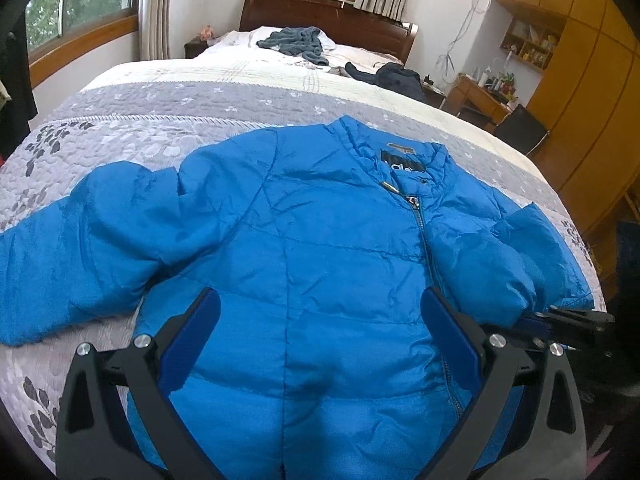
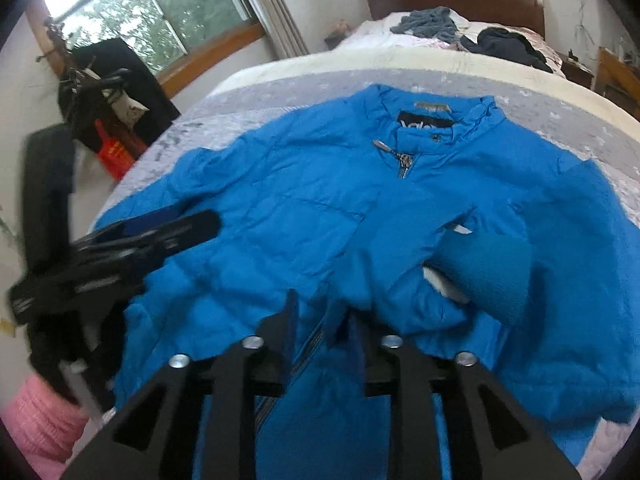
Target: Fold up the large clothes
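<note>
A bright blue puffer jacket [image 1: 328, 240] lies front-up and zipped on the grey floral bedspread [image 1: 132, 128], its collar toward the headboard. My left gripper [image 1: 320, 312] hovers open over the jacket's lower front, with nothing between its blue-padded fingers [image 1: 200, 320]. One sleeve [image 1: 60, 248] stretches out to the left. The other sleeve [image 2: 492, 272] is bent in across the chest and shows its fleecy cuff lining. My right gripper [image 2: 324, 320] is shut on a bunch of that sleeve's blue fabric. In the right wrist view the left gripper [image 2: 192, 224] is blurred at the left.
Far up the bed lie a grey-blue garment [image 1: 296, 42] and a dark one [image 1: 396, 76] before the wooden headboard [image 1: 328, 14]. A desk [image 1: 480, 96], black chair [image 1: 520, 128] and wardrobe [image 1: 592, 92] stand right. A rack of dark clothes [image 2: 108, 88] stands left.
</note>
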Tool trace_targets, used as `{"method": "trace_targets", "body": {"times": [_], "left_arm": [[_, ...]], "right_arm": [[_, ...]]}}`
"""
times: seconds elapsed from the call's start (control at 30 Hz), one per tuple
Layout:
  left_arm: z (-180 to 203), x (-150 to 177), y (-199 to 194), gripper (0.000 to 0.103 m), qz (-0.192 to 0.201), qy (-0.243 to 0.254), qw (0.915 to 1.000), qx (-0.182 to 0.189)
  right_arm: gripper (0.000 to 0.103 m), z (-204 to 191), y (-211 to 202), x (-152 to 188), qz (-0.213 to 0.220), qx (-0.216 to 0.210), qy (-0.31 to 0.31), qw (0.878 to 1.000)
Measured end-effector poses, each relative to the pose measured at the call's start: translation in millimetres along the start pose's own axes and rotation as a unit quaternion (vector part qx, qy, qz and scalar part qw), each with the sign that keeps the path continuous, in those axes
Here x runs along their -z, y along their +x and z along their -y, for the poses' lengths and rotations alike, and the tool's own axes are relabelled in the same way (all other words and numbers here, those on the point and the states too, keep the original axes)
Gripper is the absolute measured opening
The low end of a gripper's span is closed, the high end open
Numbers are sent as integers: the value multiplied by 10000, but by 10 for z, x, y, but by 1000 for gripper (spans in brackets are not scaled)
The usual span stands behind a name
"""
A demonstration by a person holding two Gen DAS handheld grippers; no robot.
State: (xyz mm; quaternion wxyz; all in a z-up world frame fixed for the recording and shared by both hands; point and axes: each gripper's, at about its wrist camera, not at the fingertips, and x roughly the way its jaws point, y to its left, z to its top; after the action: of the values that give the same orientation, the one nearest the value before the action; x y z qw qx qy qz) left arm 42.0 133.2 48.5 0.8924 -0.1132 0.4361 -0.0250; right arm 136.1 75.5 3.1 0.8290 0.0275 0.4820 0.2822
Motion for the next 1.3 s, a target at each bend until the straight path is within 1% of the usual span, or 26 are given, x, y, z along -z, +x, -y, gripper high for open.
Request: {"method": "trace_targets", "body": {"times": [0.07,0.13,0.17,0.23,0.3,0.4,0.43,0.47,0.5,0.53,0.57,0.63,0.67,0.73,0.77,0.8,0.83,0.9,0.97,1.0,1.07,1.13,1.2,1.23,1.27,1.3], "left_arm": [[30,-12,21,99,-63,14,10000,41],[107,-32,55,99,-137,13,9998,164],[163,-36,69,99,-176,37,9996,221],[335,-42,127,99,-282,166,9988,366],[560,-31,231,99,-482,322,9968,547],[826,-11,421,99,-789,382,9935,729],[903,-6,490,99,-886,396,9924,758],[976,5,563,97,-967,419,9916,743],[1031,8,620,90,-1025,444,9912,712],[1075,10,667,76,-1062,470,9908,699],[1118,12,712,71,-1110,479,9899,735],[1186,2,757,52,-1137,468,9892,795],[1210,-2,760,45,-1107,496,9892,821],[1233,-13,732,30,-990,587,9907,729],[1231,-31,698,27,-903,618,9914,721],[1203,-56,661,20,-844,589,9918,758],[1144,-92,614,18,-783,508,9923,818],[1007,-176,515,16,-647,428,9938,801],[829,-256,419,15,-449,351,9962,653],[754,-283,385,15,-393,306,9970,594],[568,-338,372,15,-358,214,9980,476],[428,-331,456,16,-492,155,9980,379],[342,-306,591,17,-642,139,9974,290],[300,-282,659,20,-723,146,9969,260],[277,-263,712,21,-759,149,9967,245],[235,-258,740,26,-756,143,9968,235]], "right_arm": [[26,28,-250,39,192,-105,29,9998],[29,95,-501,46,454,-29,112,9989],[33,172,-652,42,612,105,221,9978],[34,343,-865,9,896,340,512,9941],[35,564,-1025,-16,1110,664,802,9883],[39,898,-1100,-5,1353,1277,1183,9754],[40,1006,-1090,25,1410,1376,1331,9713],[40,1133,-1064,61,1422,1358,1509,9688],[40,1255,-1001,77,1282,1277,1650,9695],[39,1371,-957,82,1191,1166,1767,9701],[39,1447,-948,102,1201,1105,1865,9688],[39,1557,-964,119,1224,1073,1989,9664],[39,1607,-998,129,1279,1068,2033,9648],[39,1631,-1064,152,1361,1059,2066,9631],[39,1637,-1105,162,1413,1044,2061,9626],[39,1606,-1113,166,1447,1036,2045,9626],[39,1600,-1123,164,1464,993,2021,9633],[39,1583,-1099,152,1430,816,1968,9665],[39,1566,-1016,135,1299,425,1925,9717],[39,1557,-945,129,1195,154,1923,9739],[39,1536,-815,125,992,-97,1947,9758],[39,1543,-662,127,784,-27,1977,9771],[39,1582,-460,152,512,250,2069,9767],[37,1617,-373,175,429,286,2111,9761],[37,1652,-283,194,357,261,2146,9757],[37,1667,-234,205,336,247,2160,9755]]}}
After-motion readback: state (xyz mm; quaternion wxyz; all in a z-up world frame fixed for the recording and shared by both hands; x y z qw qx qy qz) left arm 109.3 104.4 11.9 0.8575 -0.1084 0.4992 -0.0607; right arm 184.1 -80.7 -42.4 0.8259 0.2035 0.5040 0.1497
